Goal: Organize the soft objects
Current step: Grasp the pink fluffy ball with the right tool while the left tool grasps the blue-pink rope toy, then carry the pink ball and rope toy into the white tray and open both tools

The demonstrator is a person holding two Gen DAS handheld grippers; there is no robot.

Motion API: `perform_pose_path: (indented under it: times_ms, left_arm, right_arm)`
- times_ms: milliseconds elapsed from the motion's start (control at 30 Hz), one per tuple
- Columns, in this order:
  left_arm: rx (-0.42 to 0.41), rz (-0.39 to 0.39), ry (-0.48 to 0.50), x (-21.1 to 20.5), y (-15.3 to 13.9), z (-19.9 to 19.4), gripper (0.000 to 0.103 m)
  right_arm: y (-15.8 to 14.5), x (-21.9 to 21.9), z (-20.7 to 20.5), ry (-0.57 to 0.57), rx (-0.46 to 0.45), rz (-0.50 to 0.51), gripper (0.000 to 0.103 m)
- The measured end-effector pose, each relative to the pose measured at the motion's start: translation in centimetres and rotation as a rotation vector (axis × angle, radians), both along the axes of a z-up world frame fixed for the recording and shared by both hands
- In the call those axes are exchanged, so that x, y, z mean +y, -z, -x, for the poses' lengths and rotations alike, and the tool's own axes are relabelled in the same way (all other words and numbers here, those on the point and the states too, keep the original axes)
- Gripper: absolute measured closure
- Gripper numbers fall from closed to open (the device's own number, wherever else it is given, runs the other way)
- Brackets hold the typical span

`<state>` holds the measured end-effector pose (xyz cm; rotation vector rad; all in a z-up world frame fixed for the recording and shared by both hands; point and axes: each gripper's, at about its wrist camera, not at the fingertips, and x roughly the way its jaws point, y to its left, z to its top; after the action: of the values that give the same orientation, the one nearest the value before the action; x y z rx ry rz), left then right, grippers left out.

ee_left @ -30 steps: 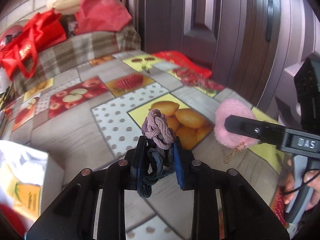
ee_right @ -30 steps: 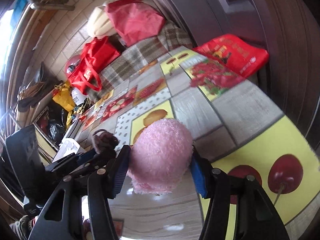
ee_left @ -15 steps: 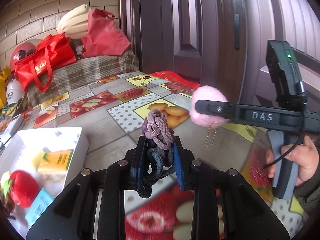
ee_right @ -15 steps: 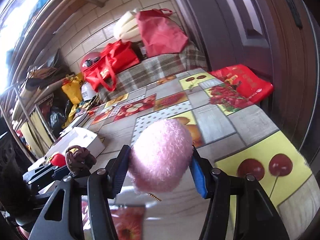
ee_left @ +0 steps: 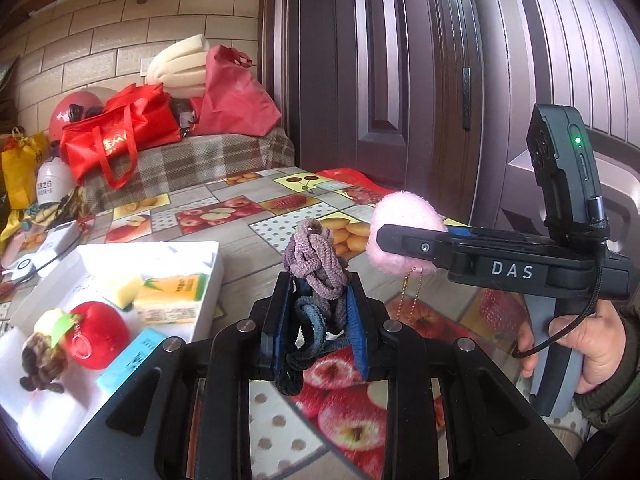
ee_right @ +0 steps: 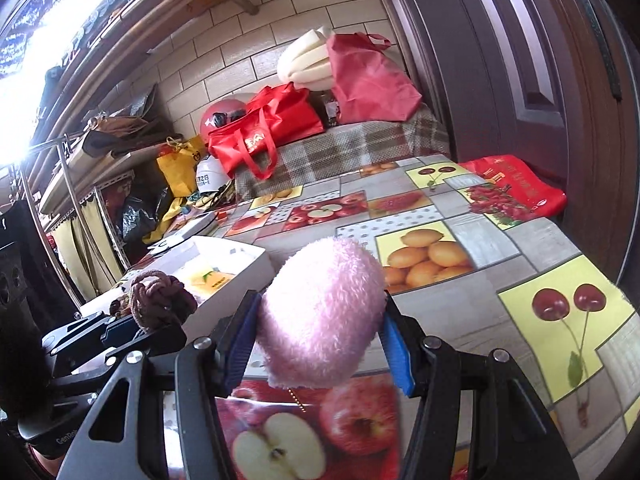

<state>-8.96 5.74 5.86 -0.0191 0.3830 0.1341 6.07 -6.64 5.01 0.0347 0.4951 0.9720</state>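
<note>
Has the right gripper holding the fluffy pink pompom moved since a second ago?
Yes. The right gripper with the fluffy pink pompom rose and pulled back from the lemon-print tile, which it overlapped before.

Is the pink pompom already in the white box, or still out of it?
Out. The right gripper holds the pink pompom above the tablecloth, beside the white box.

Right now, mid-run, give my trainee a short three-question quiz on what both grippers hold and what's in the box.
1. True or false: the left gripper is shut on a bundle of hair ties.
2. What does the right gripper hold? A) yellow sponge B) pink pompom C) red bag
3. Fill in: the red plush apple lies in the white ____.

Key: 1 true; 2 B; 3 box.
</note>
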Motion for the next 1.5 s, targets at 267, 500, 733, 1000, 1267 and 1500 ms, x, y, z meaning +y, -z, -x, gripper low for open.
perform_pose_path:
  times_ms: [267,500,733,1000,1267,1500]
  left_arm:
    - [-0.017,0.029,-0.047,2.3,-0.1,3.4,0.078]
    - [-0.039,0.037,-0.093,4.2,0.0,6.1,0.078]
    - [-0.057,0.050,-0.130,5.5,0.0,7.9,0.078]
    - [-0.064,0.048,-0.163,6.4,0.0,8.7,0.078]
    - [-0.069,0.061,-0.204,8.0,0.0,9.3,0.078]
    - [-0.075,0.066,-0.247,9.6,0.1,9.9,0.078]
  right_arm:
    - [-0.2,1.9,2.2,-0.030,-0.043,0.028,0.045]
    - [-0.1,3.4,4.0,-0.066,-0.086,0.054,0.046]
    - [-0.1,4.9,5.3,-0.094,-0.112,0.072,0.046]
    - [-0.1,6.2,6.6,-0.123,-0.140,0.091,0.046]
    - [0.1,7.6,8.3,-0.164,-0.184,0.117,0.046]
    - [0.2,8.6,9.1,-0.190,-0.200,0.133,0.046]
